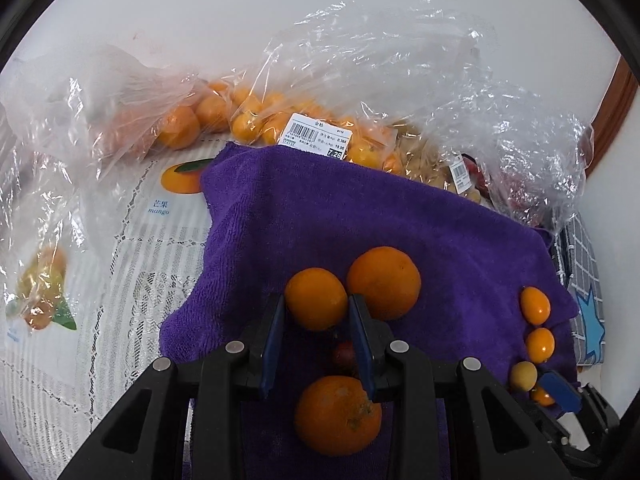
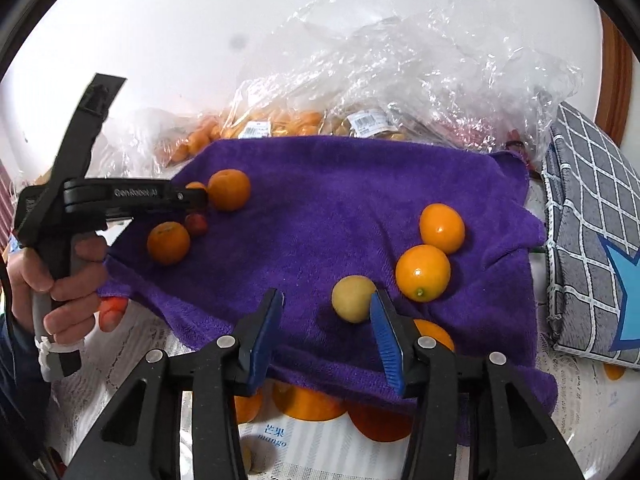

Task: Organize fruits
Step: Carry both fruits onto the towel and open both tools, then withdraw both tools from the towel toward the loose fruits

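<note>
Sorting loose fruit on the purple towel (image 1: 360, 216), grouping by kind. Left gripper (image 1: 316, 312) closed around a small orange (image 1: 315, 298), blue pads pressed to both flanks, fruit resting on or just above the cloth. Touching it on the right, a larger orange (image 1: 384, 282); nearer the camera, below the fingers, a 3rd orange (image 1: 338, 414), with a small red fruit (image 1: 344, 354) between. Apparently mid-placement of this orange into the cluster, or just gripped for lifting; impossible to tell which.

Right gripper (image 2: 326, 308) spread wide, holding nothing, its right finger just beside a pale yellow fruit (image 2: 354, 298). Close by on the right, 2 kumquats (image 2: 423, 273) (image 2: 442, 228), with another orange fruit partly hidden behind the right finger. Behind the towel, clear plastic bags (image 2: 400, 72) with more fruit still inside.

Next move, probably: if releasing, opening the left jaws gently to keep the round orange from rolling against its neighbours; for the right side, centring the fingers over the yellow fruit, since it sits off to the right of the gap, then closing softly and avoiding a nudge to the kumquats.
</note>
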Demonstrator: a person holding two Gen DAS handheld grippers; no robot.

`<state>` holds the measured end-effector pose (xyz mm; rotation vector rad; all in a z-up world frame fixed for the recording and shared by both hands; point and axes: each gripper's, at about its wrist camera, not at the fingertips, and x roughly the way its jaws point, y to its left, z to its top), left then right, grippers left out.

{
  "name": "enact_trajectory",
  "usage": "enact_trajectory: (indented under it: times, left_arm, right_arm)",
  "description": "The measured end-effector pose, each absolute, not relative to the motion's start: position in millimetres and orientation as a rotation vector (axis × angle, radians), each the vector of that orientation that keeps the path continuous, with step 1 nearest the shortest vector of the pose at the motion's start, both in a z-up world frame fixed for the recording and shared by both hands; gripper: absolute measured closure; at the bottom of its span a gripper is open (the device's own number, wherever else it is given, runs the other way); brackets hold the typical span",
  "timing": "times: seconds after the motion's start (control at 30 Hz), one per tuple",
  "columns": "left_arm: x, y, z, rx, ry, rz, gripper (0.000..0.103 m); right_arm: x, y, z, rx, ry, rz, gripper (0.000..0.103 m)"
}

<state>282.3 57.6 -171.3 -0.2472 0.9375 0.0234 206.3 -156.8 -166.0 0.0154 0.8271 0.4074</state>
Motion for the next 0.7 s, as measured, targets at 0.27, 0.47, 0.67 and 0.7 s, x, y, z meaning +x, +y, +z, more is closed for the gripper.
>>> enact_trajectory:
  times: [0.27, 0.47, 0.67, 0.7]
  left_arm:
    - [266, 60, -160, -0.261, 0.914, 0.004, 0.054]
    - [235, 56, -136, -0.262, 0.849, -0.029, 0.054]
    - [202, 51, -117, -0.263, 0.804, -0.073, 0.054]
    - [197, 50, -115, -0.26, 0.797, -0.08, 0.054]
  right_arm:
    - [195, -166, -152, 0.038, 0.767, 0.352, 0.058]
    - [175, -165, -137, 0.043, 0.78, 0.327, 0.058]
    - [140, -166, -117, 0.021, 0.726, 0.283, 0.058]
    - [135, -167, -113, 0.017, 0.717, 0.28, 0.058]
